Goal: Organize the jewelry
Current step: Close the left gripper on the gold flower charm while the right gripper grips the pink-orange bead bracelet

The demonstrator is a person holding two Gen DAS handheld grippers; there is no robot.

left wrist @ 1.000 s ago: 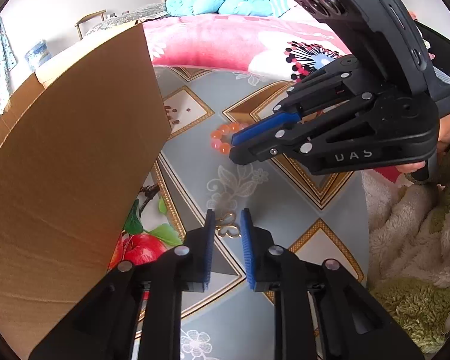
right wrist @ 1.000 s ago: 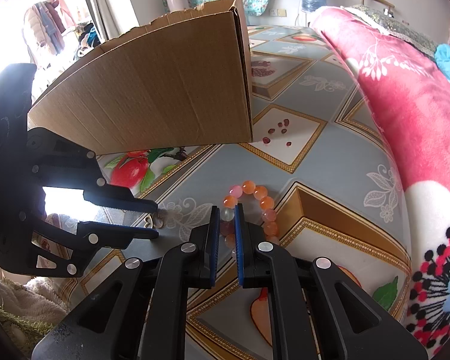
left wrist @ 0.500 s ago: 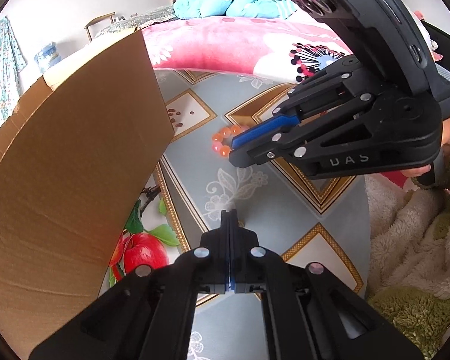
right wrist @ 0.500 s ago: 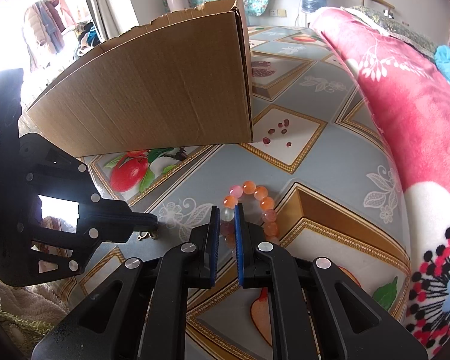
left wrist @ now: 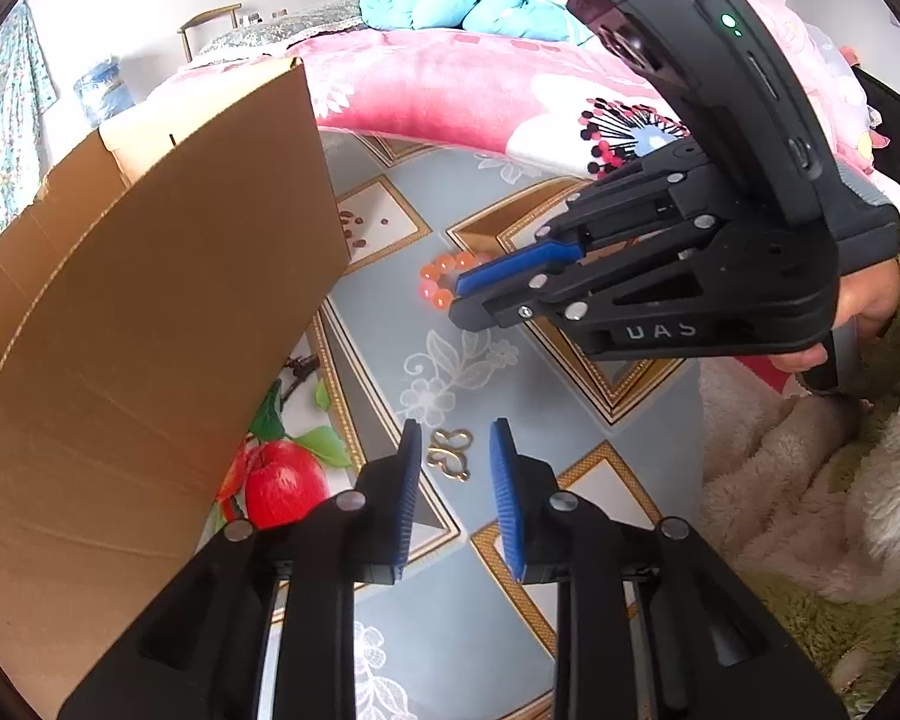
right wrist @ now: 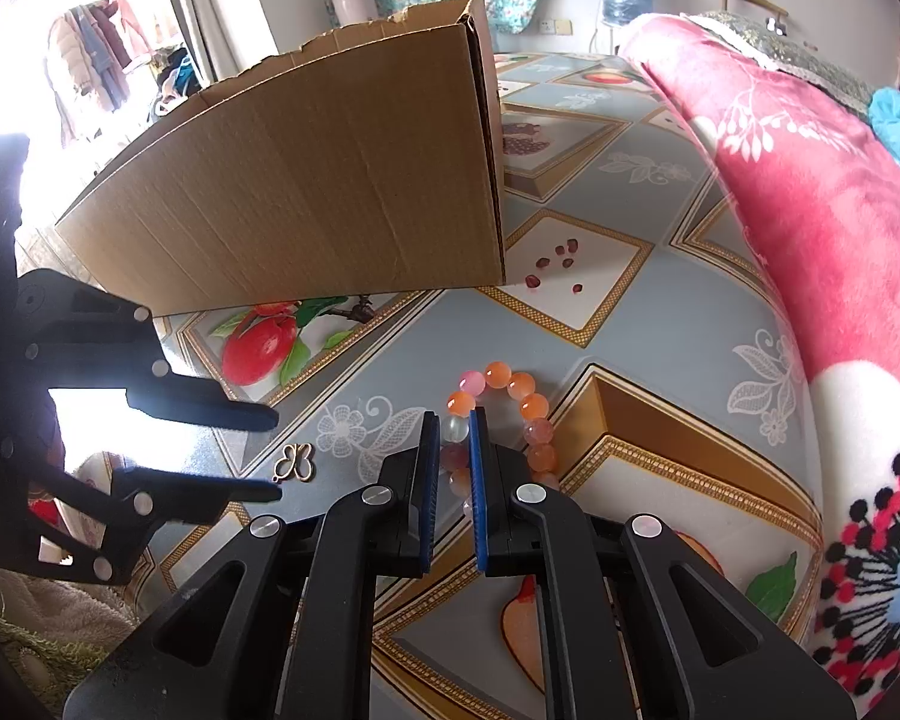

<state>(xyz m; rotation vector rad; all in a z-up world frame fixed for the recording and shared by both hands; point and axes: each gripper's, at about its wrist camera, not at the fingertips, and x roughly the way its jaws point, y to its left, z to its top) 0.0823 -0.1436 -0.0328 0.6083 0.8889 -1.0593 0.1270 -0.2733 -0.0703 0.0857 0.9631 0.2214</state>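
Observation:
A small gold butterfly-shaped ornament (left wrist: 448, 456) lies on the patterned tablecloth between the fingers of my open left gripper (left wrist: 450, 444); it also shows in the right wrist view (right wrist: 294, 463), just beyond the left gripper (right wrist: 267, 455). An orange and pink bead bracelet (right wrist: 513, 414) lies on the cloth. My right gripper (right wrist: 453, 429) is closed on the near side of the bracelet, with beads between its blue pads. In the left wrist view the bracelet (left wrist: 441, 279) is partly hidden behind the right gripper (left wrist: 459, 294).
A tall cardboard box (left wrist: 150, 312) stands on the left, close to the ornament; it also shows in the right wrist view (right wrist: 330, 180). A pink floral blanket (right wrist: 810, 192) borders the table's far side. Small dark red seeds (right wrist: 555, 264) lie beside the box corner. A fluffy sleeve (left wrist: 810, 510) is at the right.
My left gripper shut on the gold ornament half a second ago and has now opened, leaving the ornament on the cloth. The right gripper stays on the bracelet.

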